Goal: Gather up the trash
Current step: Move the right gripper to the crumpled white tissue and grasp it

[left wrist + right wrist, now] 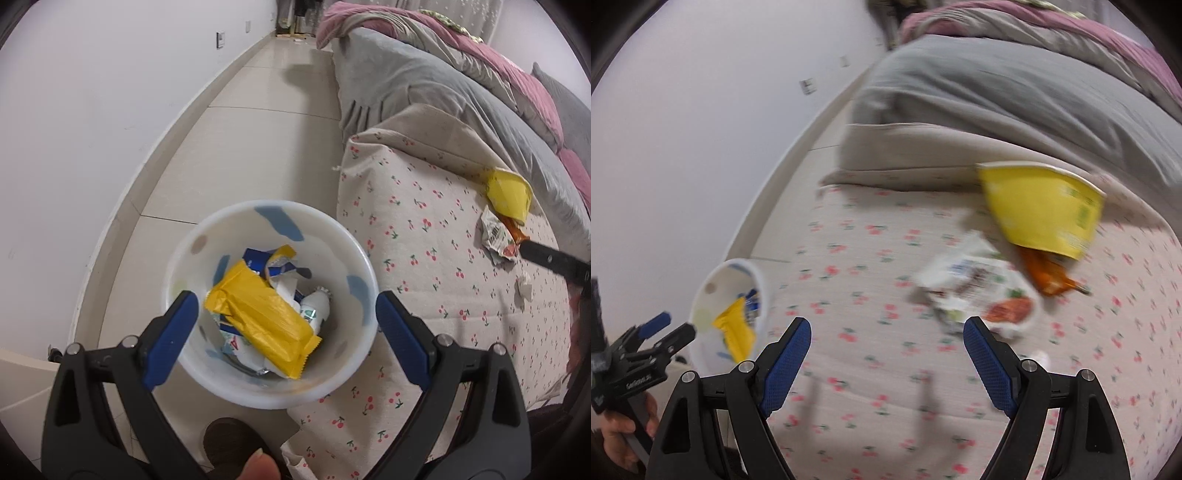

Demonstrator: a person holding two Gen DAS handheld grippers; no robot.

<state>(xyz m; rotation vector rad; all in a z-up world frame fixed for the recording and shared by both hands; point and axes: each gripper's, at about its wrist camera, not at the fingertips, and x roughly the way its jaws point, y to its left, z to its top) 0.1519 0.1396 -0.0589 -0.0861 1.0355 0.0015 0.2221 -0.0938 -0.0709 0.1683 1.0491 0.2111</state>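
I see the white bin (pixel 273 306) on the floor, tight against the bed (pixel 424 258), already holding a yellow wrapper (pixel 258 317). My left gripper (pixel 284 328) hovers over the bin, jaws wide and empty, probably steadying it. My right gripper (pixel 886 362), also wide, approaches the crumpled packet (pixel 975 295) and yellow carton (pixel 1041 214) on the cherry-print sheet (pixel 849 266), beyond the bin. Pale tiles (pixel 240 147) run beside a white wall (pixel 92 129).
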